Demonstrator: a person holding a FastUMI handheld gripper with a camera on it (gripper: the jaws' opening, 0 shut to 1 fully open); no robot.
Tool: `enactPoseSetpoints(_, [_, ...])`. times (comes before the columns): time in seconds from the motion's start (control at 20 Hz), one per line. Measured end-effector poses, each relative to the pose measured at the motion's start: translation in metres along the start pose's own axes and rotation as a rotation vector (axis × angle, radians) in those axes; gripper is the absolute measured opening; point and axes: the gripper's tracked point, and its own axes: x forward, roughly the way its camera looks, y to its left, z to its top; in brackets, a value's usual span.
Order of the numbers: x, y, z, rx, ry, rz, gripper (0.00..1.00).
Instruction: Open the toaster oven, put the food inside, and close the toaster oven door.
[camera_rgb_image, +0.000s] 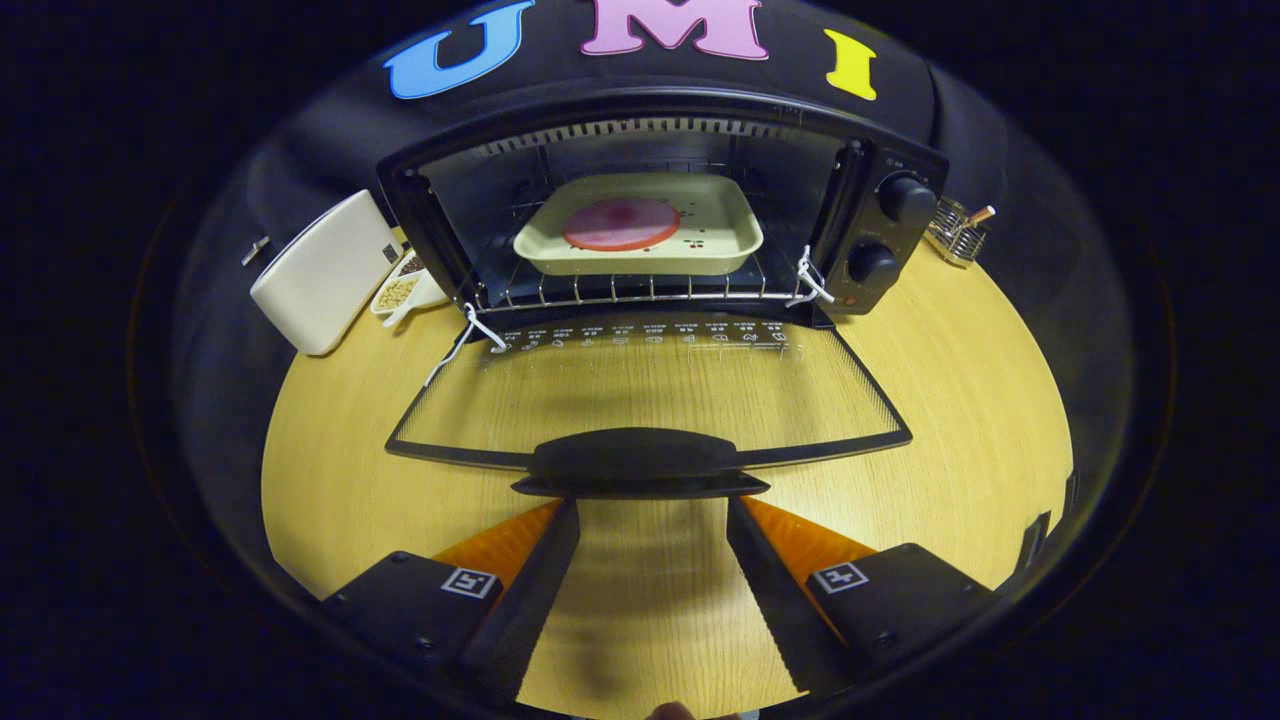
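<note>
A black toaster oven (880, 230) stands at the back of the wooden table (980, 420), its glass door (650, 400) folded down flat toward me. On the wire rack (640, 290) inside rests a cream baking tray (700, 245) holding a round pink slice of food (620, 223). The door's black handle (640, 462) lies just ahead of my fingertips. My gripper (652, 505) is open, with bare table between its fingers and the tips right under the handle's near edge; whether they touch it is unclear.
A white box (325, 270) leans left of the oven, with a small dish of beans (400, 292) beside it. A wire holder (955, 235) stands behind the oven's right side. White cords (465, 335) hang at both door hinges. Two knobs (905, 198) sit on the oven's right panel.
</note>
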Motion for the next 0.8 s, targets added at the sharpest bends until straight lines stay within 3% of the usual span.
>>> enactPoseSetpoints(0.8, [-0.053, 0.006, 0.074, 0.006, -0.236, 0.058, 1.00])
